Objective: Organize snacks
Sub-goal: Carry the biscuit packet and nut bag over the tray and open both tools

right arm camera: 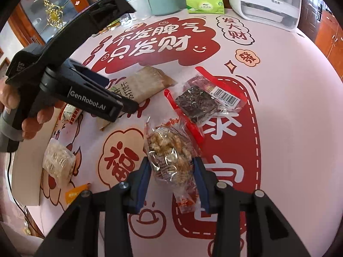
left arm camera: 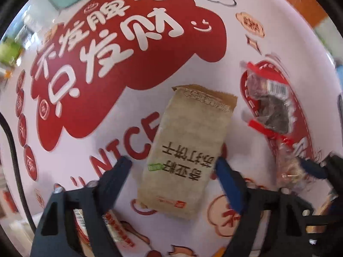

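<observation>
A tan, matte, rectangular cracker packet [left arm camera: 188, 150] is straddled lengthwise, untouched, by the left gripper [left arm camera: 173, 162]; a crinkly clear peanut-brittle pack [right arm camera: 171, 160], long axis near-to-far, is clamped by the right gripper [right arm camera: 171, 167].

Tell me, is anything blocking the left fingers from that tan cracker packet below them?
Nothing visible. The left gripper already straddles the tan cracker packet, one finger on each side, with only bare tablecloth around it. The dark snack bag lies clear to the side.

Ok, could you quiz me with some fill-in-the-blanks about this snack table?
1. The tissue pack by the table's far edge is ___.
2. The dark snack pack carries a white ___ sticker.
3. The right gripper straddles the nutty snack; the beige packet lies under the ___ gripper.
Missing: green; barcode; left.
</observation>
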`<state>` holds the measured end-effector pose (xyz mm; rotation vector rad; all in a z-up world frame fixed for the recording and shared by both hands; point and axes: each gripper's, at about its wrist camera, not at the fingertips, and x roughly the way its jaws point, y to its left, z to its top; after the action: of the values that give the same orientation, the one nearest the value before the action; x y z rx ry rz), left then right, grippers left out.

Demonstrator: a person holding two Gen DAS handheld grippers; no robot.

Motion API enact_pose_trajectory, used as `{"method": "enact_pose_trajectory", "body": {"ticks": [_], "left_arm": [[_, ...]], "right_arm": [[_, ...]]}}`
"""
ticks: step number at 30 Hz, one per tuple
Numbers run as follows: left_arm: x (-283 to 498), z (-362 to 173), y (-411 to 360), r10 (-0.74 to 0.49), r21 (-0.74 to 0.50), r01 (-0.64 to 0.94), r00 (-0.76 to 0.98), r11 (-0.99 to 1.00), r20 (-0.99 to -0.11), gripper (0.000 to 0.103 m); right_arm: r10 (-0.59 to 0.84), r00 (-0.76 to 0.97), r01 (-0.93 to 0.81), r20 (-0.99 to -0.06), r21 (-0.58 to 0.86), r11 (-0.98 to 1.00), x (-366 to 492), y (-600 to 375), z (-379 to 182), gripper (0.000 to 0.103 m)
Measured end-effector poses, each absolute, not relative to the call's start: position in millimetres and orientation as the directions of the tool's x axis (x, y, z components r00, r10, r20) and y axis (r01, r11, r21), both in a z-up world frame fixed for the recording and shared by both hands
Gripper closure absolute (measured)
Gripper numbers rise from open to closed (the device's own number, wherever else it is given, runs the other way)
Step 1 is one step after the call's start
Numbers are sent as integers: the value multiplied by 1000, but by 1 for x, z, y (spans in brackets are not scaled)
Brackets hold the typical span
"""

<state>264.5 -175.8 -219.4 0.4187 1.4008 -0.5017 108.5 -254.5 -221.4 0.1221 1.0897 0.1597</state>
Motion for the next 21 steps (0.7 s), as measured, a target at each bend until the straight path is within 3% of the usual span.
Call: {"method": "enact_pose_trajectory", "body": {"ticks": [1,2,21], "left_arm": [[264,-218,-175,-90,-14,565,106,825,-990,44],[261,-216,-175,-99,-19,567,110,823,-989,48],[214,-205,-151,-90,-32,453,106,891,-990,49]], "right_arm": [[189,454,-64,-871,180,982,109,-255,-221,63],[189,454,-60,-870,182,981,109,-254,-221,63],[156,460,-45,-874,153,987,88,-231,-204,63]]}}
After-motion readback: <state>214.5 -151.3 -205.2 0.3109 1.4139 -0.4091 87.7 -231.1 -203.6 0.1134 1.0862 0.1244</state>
